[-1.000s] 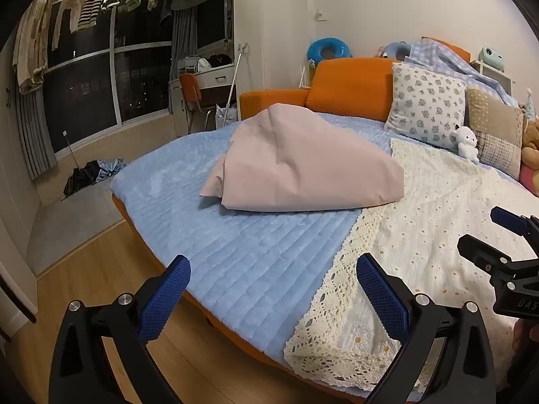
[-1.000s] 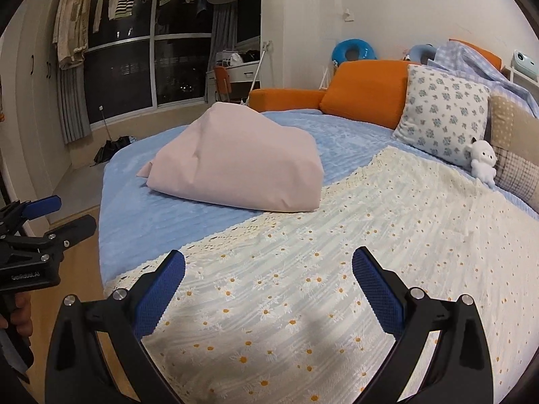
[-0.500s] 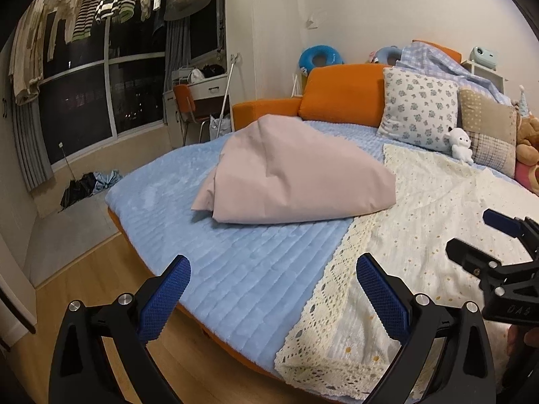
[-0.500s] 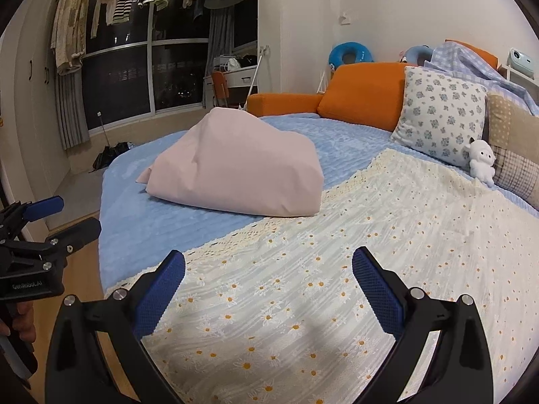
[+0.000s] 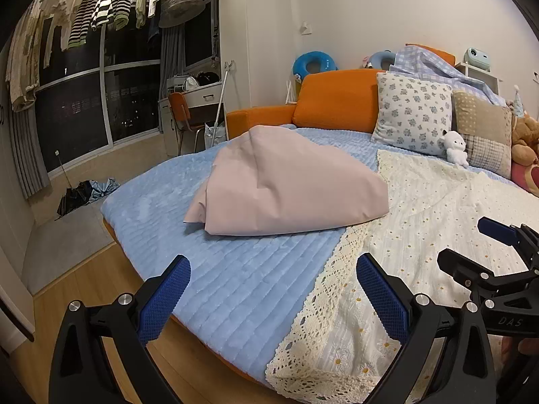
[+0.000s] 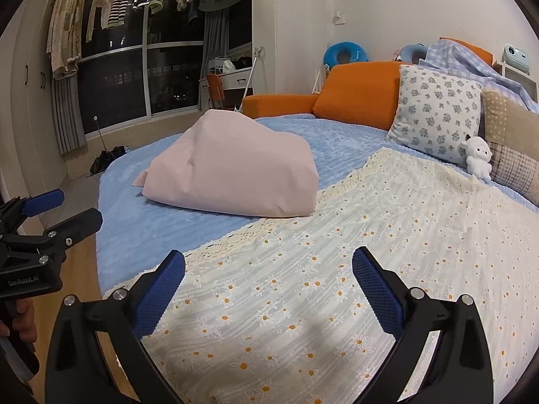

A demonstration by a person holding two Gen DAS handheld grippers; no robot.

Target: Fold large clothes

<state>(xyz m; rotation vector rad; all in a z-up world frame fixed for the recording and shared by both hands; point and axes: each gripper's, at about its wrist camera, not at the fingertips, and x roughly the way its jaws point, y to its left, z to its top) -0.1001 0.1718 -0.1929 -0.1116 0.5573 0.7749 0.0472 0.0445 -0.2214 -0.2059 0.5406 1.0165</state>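
A: Quick pass. Left gripper (image 5: 271, 281) fingers spread wide, nothing between them, hovering over the near edge of the blue bedspread (image 5: 235, 279). Right gripper (image 6: 267, 274) also spread, empty, above the daisy-print cloth (image 6: 337, 252).

B: Where's the task item?

A: Daisy cloth lies flat on the right half of the bed, lace border (image 5: 333, 289) hanging near the bed edge. Looks like it's spread out so it can be folded; the grippers sit low at that near hem, probably lining up to pinch the edge. Pink folded bundle (image 5: 286, 192) sits on the bedspread, touching the cloth's left border. Likely done already or waiting, can't say.

B: Anything around?

A: Floral pillow (image 6: 438, 114), small white plush (image 6: 476, 158) beside it at the headboard, well apart from the grippers.

B: Change versus a second back?

A: Small. Both cameras have tilted up a bit, more wall and hanging laundry showing, bed sits lower in frame. Fingers same spread, cloth and bundle unmoved.
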